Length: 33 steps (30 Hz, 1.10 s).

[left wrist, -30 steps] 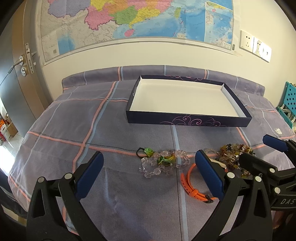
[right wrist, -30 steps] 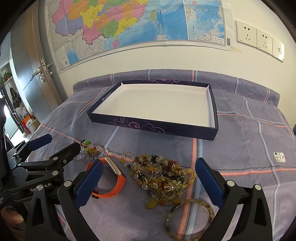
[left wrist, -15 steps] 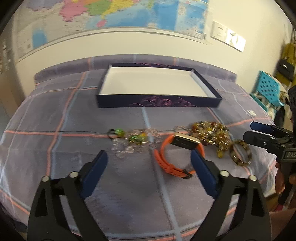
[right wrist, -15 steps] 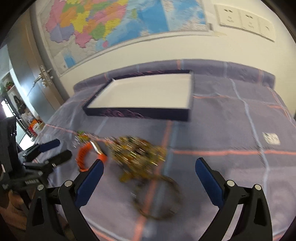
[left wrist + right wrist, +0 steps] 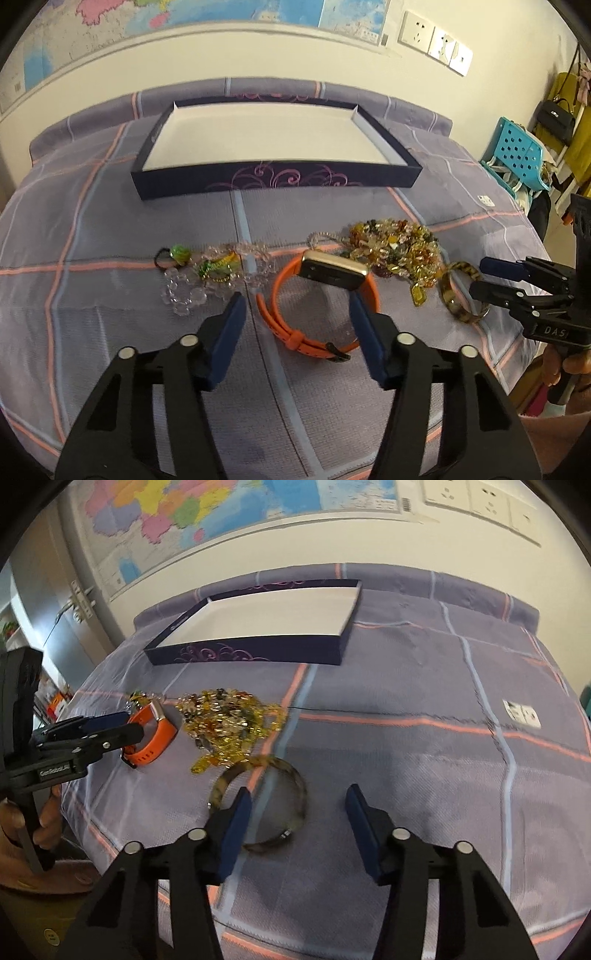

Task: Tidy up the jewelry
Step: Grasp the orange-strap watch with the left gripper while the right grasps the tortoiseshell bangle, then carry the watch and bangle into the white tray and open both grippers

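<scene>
The left gripper [image 5: 295,314] is closing around the orange watch [image 5: 317,295], its pads not yet pressing – the strap loop could squirm out sideways. The right gripper [image 5: 297,808] is closing too, one finger over the mottled bangle [image 5: 258,801], which may skate on the bedspread [image 5: 424,775] near its front edge. Beside it lies the amber bead heap [image 5: 229,720]; the empty tray [image 5: 266,624] sits toward the bed's far edge – strands could snag.

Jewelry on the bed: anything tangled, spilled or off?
Yes. The amber bead strands lie in one tangled heap, and the clear bead bracelet is knotted up with green charms. The tray holds nothing yet. Nothing looks broken.
</scene>
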Each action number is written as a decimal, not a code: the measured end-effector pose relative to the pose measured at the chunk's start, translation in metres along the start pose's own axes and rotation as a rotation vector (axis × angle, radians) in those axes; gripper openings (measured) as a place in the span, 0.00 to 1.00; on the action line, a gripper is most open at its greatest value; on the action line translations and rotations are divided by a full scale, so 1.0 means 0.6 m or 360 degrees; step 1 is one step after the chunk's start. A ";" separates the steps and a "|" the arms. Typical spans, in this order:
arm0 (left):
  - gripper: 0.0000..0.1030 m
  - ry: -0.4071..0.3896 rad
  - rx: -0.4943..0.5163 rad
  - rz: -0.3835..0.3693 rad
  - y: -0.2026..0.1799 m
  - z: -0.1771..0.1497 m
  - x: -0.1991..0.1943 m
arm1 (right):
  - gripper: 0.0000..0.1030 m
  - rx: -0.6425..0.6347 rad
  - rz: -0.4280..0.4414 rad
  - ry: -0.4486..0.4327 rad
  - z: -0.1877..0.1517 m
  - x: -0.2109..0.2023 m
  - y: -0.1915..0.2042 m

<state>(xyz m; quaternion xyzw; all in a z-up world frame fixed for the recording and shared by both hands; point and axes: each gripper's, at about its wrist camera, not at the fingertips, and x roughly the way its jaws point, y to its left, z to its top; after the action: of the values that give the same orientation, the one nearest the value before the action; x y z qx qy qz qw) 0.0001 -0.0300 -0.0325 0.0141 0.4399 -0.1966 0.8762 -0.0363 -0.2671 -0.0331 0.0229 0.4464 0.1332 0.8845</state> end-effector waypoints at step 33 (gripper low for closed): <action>0.10 -0.0202 0.0018 -0.0088 0.019 0.064 -0.086 | 0.05 -0.0108 0.0184 -0.0171 0.098 -0.029 0.013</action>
<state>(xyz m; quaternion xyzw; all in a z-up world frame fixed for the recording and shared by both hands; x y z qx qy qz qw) 0.0058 -0.0101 0.0293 -0.0055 0.3826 -0.2238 0.8964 -0.0008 -0.2596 0.0173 0.0257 0.3915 0.1976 0.8984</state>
